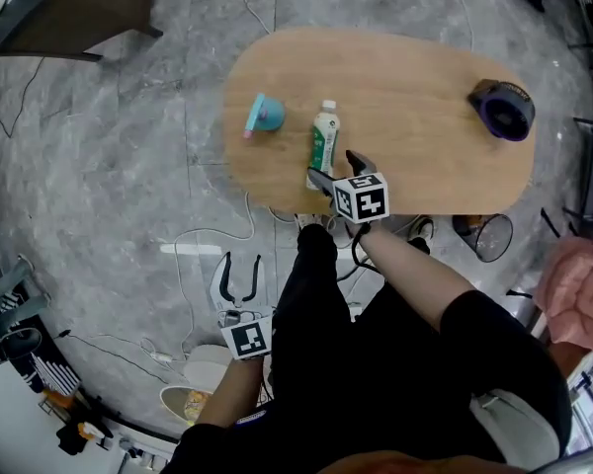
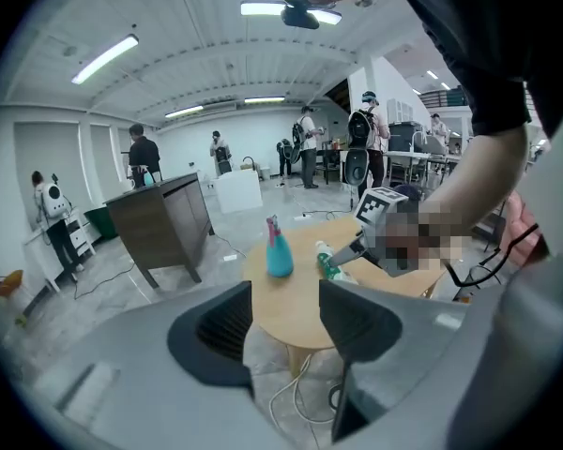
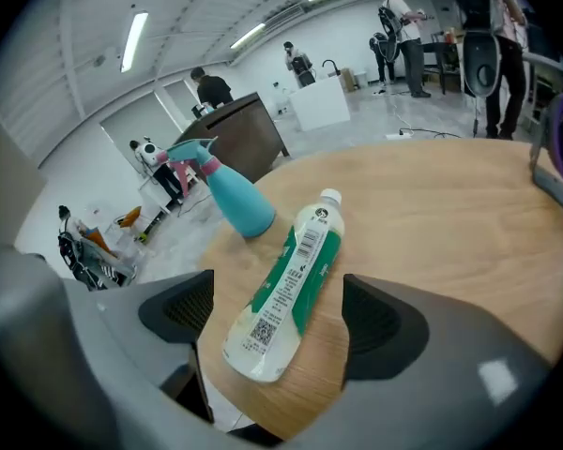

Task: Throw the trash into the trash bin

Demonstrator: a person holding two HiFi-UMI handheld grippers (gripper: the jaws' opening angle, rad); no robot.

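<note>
The bottle (image 1: 323,142) lies on its side on the table (image 1: 425,117), near the front edge and to the right of the spray bottle (image 1: 265,114). Our right hand-held gripper (image 1: 336,169) is spread wide, with its jaws flanking the bottle's base and not touching it. We should advance until the pads reach mid-body, keep them square to the label, then close. The long axis runs away from us, cap toward the far side. Our left hand-held gripper (image 1: 239,265) hangs spread and empty over the floor.
</note>
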